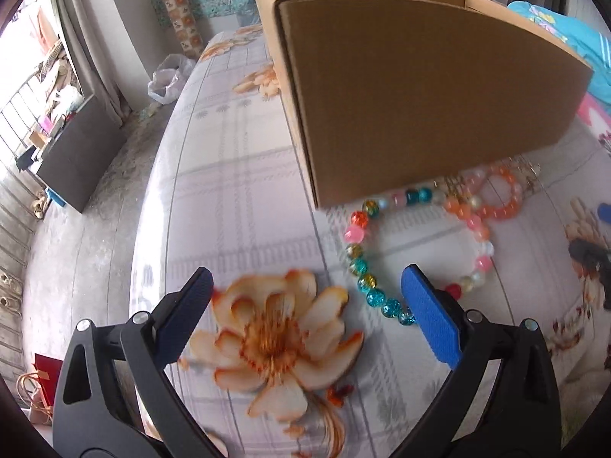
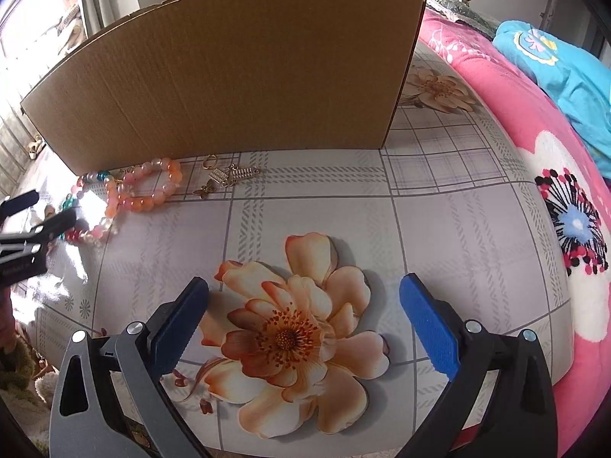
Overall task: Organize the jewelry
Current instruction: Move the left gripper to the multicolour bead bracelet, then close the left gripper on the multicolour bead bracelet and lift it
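Jewelry lying loose on the tablecloth — nothing gripped yet.

The multicoloured bead bracelet (image 1: 416, 252) is lying flat against the foot of the cardboard box (image 1: 420, 95), overlapping the orange bead bracelet (image 2: 149, 187); gilt charms (image 2: 229, 177) are resting just beside them, at the box's near wall. Judged, the box is standing there as the receptacle, so the pieces are waiting close to it. The left gripper (image 1: 305, 305) is hovering with jaws spread wide, its right pad (image 1: 427, 313) just at the bracelet's near arc — the loop sitting mostly ahead and right of it. The right gripper (image 2: 303, 316) is likewise gaping, empty, well apart from the jewelry, over the floral tablecloth (image 2: 458, 229).
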`<state>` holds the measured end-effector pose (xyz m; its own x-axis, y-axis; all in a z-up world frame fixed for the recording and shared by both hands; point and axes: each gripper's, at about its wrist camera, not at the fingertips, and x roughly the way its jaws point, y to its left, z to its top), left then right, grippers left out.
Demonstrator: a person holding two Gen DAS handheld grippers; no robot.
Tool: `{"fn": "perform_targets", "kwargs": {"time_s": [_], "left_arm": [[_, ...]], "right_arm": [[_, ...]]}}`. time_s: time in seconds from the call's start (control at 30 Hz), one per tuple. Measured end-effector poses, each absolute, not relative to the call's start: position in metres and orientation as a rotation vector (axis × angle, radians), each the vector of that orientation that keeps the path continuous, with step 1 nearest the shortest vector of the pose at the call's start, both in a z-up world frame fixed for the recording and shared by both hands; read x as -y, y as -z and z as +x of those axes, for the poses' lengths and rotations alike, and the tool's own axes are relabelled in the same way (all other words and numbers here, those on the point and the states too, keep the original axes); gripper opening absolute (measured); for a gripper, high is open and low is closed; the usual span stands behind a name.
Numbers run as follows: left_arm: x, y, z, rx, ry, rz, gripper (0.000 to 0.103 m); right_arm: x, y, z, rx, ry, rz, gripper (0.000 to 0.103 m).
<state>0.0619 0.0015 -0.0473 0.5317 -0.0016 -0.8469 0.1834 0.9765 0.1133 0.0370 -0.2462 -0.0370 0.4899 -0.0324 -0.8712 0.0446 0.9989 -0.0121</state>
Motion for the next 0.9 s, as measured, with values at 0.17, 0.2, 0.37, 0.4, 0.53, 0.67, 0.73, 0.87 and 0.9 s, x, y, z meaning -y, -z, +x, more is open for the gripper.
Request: {"fn": "perform_targets", "kwargs": {"time_s": [0.17,0.2,0.37,0.4,0.53,0.67,0.73,0.87,0.9], "left_arm": [[-0.015,0.049,0.039,-1.057,0.125,0.136,0.096],[-0.016,0.048,0.035,-1.061,0.126,0.137,0.096],[-0.017,0.042,0.019,-1.024,0.146,0.155,0.076],[-0.016,0.039,0.018,-1.010,0.159,0.145,0.073],[-0.019,0.035,0.021,-1.010,0.208,0.095,0.056],[-0.023,0.034,0.020,-1.013,0.241,0.083,0.044],[-0.023,0.035,0.025,-1.015,0.246,0.076,0.039],[-0.025,0.037,0.033,-1.018,0.259,0.084,0.030],[-0.025,0.037,0.034,-1.019,0.262,0.087,0.029]], "right_arm": [[0.245,0.037,0.034,-1.052,0.038,0.006,0.097],[0.245,0.037,0.033,-1.050,0.034,0.003,0.097],[0.243,0.030,0.030,-1.056,0.020,0.005,0.096],[0.239,0.022,0.028,-1.030,-0.002,0.012,0.094],[0.211,-0.001,0.025,-0.952,-0.150,0.020,0.087],[0.171,-0.003,0.030,-0.972,-0.347,0.045,0.074],[0.154,0.003,0.034,-0.998,-0.401,0.043,0.066],[0.129,0.012,0.041,-1.034,-0.449,0.007,0.056],[0.123,0.014,0.042,-1.042,-0.456,-0.012,0.054]]}}
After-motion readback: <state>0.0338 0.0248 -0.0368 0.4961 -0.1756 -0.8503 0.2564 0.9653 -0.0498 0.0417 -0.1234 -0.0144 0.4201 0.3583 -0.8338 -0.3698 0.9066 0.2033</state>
